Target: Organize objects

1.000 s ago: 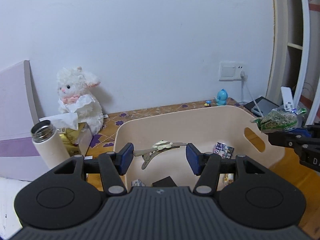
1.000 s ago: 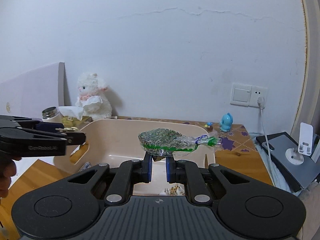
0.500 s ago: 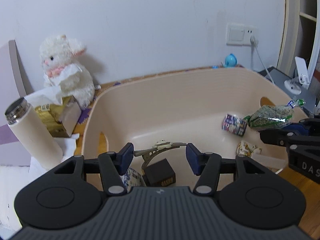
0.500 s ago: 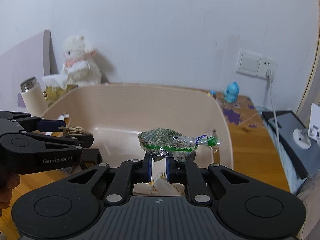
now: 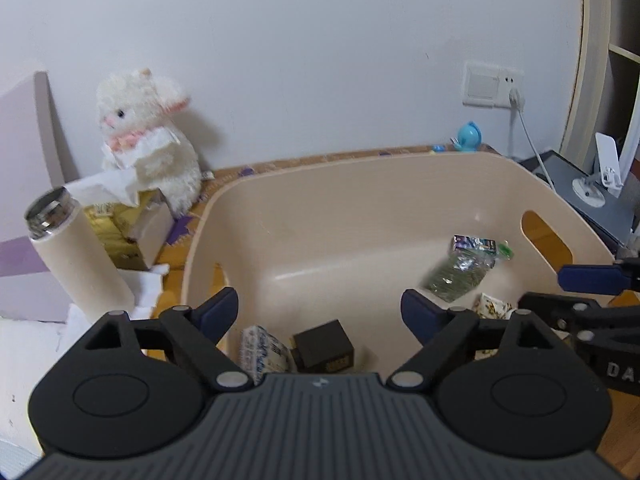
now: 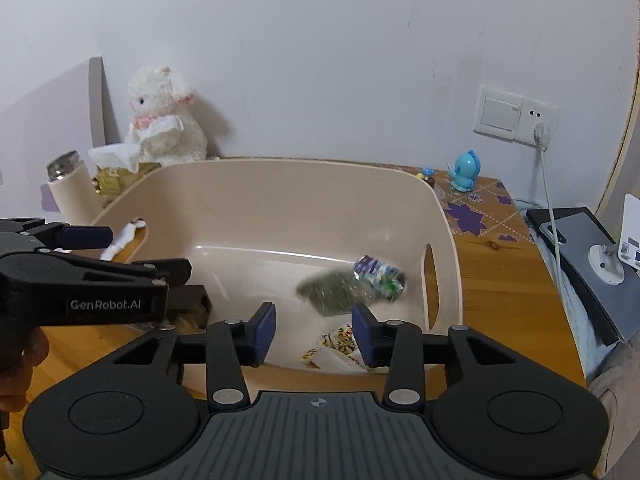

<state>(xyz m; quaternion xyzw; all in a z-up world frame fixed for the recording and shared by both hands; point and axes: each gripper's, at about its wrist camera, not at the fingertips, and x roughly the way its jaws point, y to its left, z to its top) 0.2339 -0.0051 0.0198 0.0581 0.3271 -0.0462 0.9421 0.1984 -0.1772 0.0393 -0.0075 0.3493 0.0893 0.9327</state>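
A beige plastic bin (image 5: 320, 184) (image 6: 280, 176) stands on the wooden table. My left gripper (image 5: 320, 312) is open and empty over the bin's near left part; it also shows in the right wrist view (image 6: 132, 252). My right gripper (image 6: 314, 330) is open and empty over the bin's near right part. A clear bag of green dried bits (image 5: 456, 274) (image 6: 332, 294), blurred, is inside the bin below it, next to a small blue printed packet (image 5: 474, 244) (image 6: 376, 270). A dark box (image 5: 324, 346) and a white packet (image 5: 262, 354) lie in the bin. The hair clip is out of sight.
A white plush lamb (image 5: 148, 144), a tissue box (image 5: 120, 224) and a cream flask (image 5: 76, 256) stand left of the bin. A blue figurine (image 6: 464, 170), a wall socket with a cable (image 6: 540, 128) and a tablet with a white stand (image 6: 592, 248) are to the right.
Both grippers opened. The right one let go of the green bag, which dropped into the bin. The left one let go of the hair clip, which is no longer visible.
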